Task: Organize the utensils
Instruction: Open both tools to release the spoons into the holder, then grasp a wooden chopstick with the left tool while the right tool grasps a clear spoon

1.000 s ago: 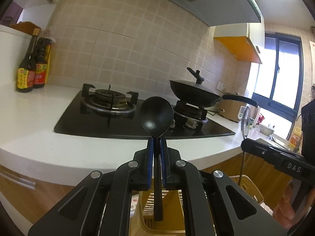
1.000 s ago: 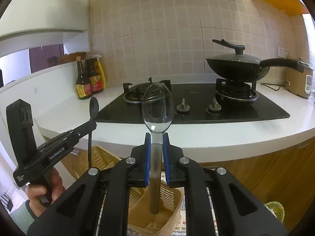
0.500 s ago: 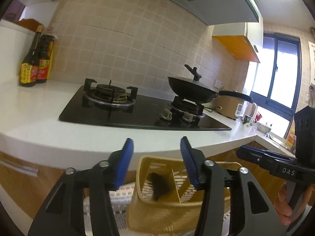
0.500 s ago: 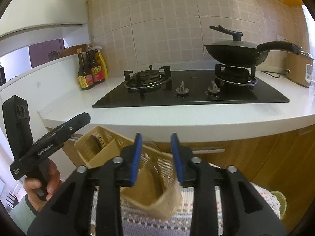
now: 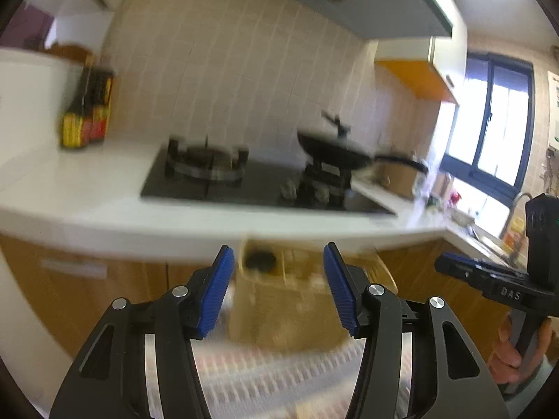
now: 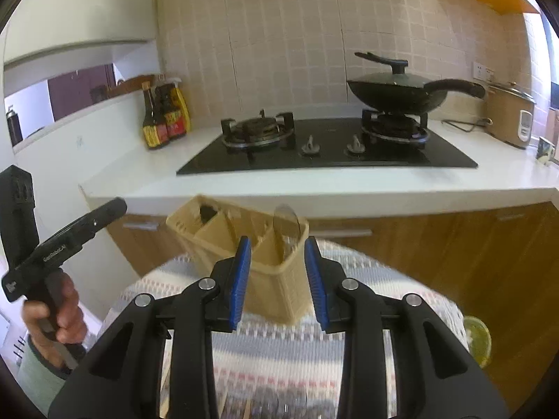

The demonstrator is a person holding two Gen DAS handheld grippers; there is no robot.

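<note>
A beige slotted utensil basket (image 6: 276, 289) stands on a striped cloth (image 6: 279, 356) below the counter edge. A black spoon (image 6: 208, 213) stands in its left compartment, and a clear spoon (image 6: 286, 221) in its right one. My right gripper (image 6: 277, 242) is open just in front of the basket with nothing between its pads. In the blurred left wrist view my left gripper (image 5: 277, 248) faces the basket (image 5: 286, 300) and the black spoon (image 5: 260, 262); its jaws are opening and hold nothing. Each gripper also shows from the side: the left gripper (image 6: 117, 207) and the right gripper (image 5: 442, 263).
Behind the basket runs a white counter (image 6: 314, 188) with a black gas hob (image 6: 328, 153), a lidded wok (image 6: 394, 94), sauce bottles (image 6: 164, 118) and a rice cooker (image 6: 510, 118). Wooden cabinet fronts (image 6: 454, 251) lie under it. A greenish round object (image 6: 477, 338) sits low at the right.
Both grippers let go of their spoons, which now stand in the basket. Both sets of jaws have opened and both grippers have drawn back from the basket.
</note>
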